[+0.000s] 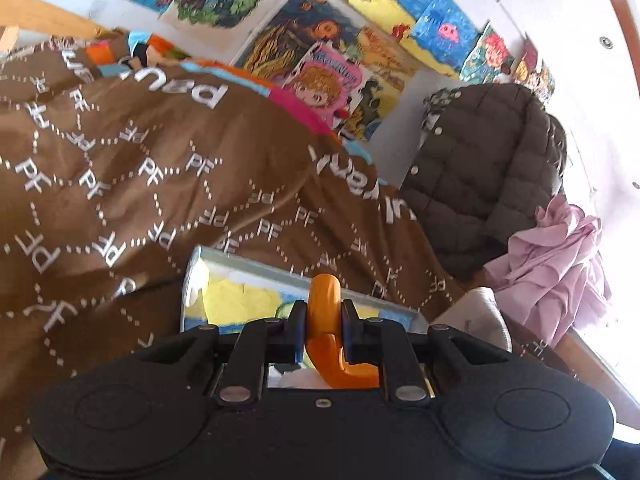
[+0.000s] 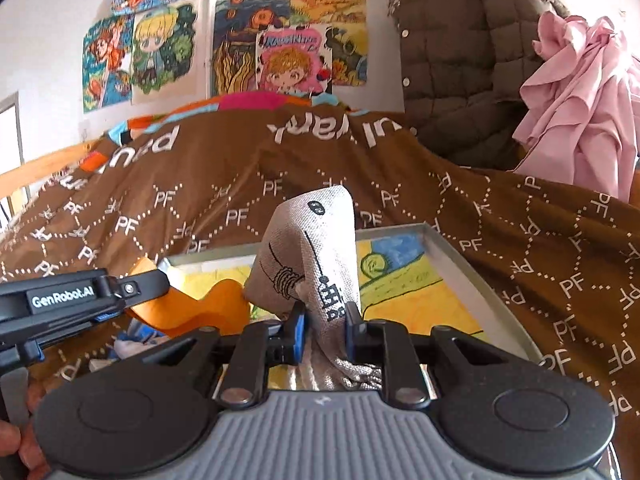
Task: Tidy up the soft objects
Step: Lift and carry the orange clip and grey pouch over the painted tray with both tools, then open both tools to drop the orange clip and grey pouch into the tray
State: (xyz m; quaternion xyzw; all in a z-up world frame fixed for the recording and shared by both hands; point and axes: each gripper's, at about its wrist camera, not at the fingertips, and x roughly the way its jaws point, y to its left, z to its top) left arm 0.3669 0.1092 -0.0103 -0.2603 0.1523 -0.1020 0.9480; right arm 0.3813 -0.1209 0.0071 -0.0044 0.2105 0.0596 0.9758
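Carrying two soft things at once looks to be the step in hand: each gripper has one pinched, above a tray (image 2: 480, 248) that lies on the bed's brown blanket (image 2: 520, 216).

The left gripper (image 1: 323, 322) has its jaws nearly closed on an orange sock (image 1: 326, 320), which loops up between the pads and bends away below them. In the right wrist view the same sock shows as an orange fold at the end of the left gripper, over the tray's near left part.

The right gripper (image 2: 326, 326) has its jaws drawn in on a grey sock (image 2: 308, 248), which stands up from the pads like a cone, with its loose end trailing down toward the camera. A few more pale pieces lie low at the left, too unclear to name.

My reading is that both socks are headed for the tray. The next move calls for lowering each one to its floor and opening the jaws only once the fabric rests there, keeping the two socks apart so neither snags the other.

Writing: the left gripper's side reads "GenRobot.AI". The blanket repeats "PF" in a dotted lattice, with larger white letters upside down, partly "pau". The grey sock bears black marks I cannot read. A wall poster (image 2: 294, 64) has a title too small to make out.
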